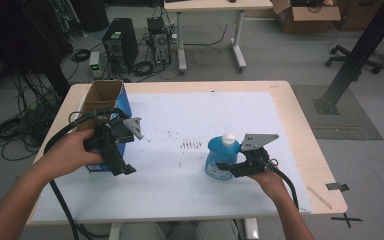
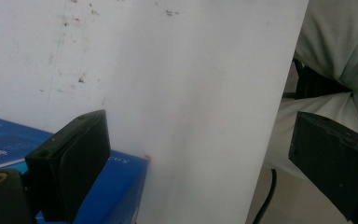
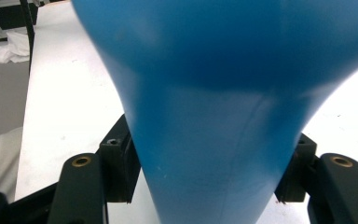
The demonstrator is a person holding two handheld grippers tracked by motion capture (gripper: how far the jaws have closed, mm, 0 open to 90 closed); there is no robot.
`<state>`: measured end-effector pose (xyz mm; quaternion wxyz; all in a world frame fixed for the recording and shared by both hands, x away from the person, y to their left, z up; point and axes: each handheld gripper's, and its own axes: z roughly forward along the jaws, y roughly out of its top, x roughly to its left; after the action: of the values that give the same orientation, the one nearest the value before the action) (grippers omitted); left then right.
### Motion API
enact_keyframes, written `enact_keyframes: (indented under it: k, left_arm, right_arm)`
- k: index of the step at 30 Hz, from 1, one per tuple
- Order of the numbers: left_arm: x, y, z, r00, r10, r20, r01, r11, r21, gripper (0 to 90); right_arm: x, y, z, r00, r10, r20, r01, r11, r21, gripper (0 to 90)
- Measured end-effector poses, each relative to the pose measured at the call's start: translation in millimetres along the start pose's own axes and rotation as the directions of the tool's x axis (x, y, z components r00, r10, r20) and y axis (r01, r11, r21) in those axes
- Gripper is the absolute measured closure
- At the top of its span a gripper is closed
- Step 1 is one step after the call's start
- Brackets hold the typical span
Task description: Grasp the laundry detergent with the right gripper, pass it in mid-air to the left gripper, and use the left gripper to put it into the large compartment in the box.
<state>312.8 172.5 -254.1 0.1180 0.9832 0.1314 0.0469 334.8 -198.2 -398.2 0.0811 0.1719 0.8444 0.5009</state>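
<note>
A blue bottle (image 1: 216, 157) with a white cap (image 1: 228, 138) stands upright on the white mat (image 1: 190, 110), right of the middle. My right gripper (image 1: 227, 169) reaches in from the right and is shut on the bottle's lower body. In the right gripper view the bottle (image 3: 214, 93) sits between the jaws with both pads against its sides. My left gripper (image 1: 122, 170) is held at the table's left, beside a blue box (image 1: 124, 105) with an open cardboard top. Its jaws (image 2: 196, 158) stand wide open with nothing between them, one jaw over the box's edge (image 2: 116, 186).
The wooden table (image 1: 300, 125) carries the mat, which has dark smudges (image 1: 190, 145) at its middle. The person's trousers (image 2: 340, 51) lie past the near table edge. On the floor beyond stand a computer tower (image 1: 120, 42), cables, another table (image 1: 210, 30) and a cardboard box (image 1: 305, 15).
</note>
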Motion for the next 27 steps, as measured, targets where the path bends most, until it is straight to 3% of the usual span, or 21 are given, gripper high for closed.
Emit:
enact_keyframes:
  k: [14,27]
  left_arm:
    - [0.8,-0.3,-0.2,1.0,-0.002,-0.001,0.002,1.0,-0.002,5.9]
    - [-2.5,13.6,-10.8,0.9997,0.021,-0.009,-0.021,0.9997,-0.01,5.9]
  right_arm:
    - [1.2,1.2,-0.4,0.9998,-0.021,0.0,0.021,1.0,-0.001,43.1]
    - [13.4,26.9,-13.1,0.997,-0.062,-0.047,0.063,0.998,0.03,43.6]
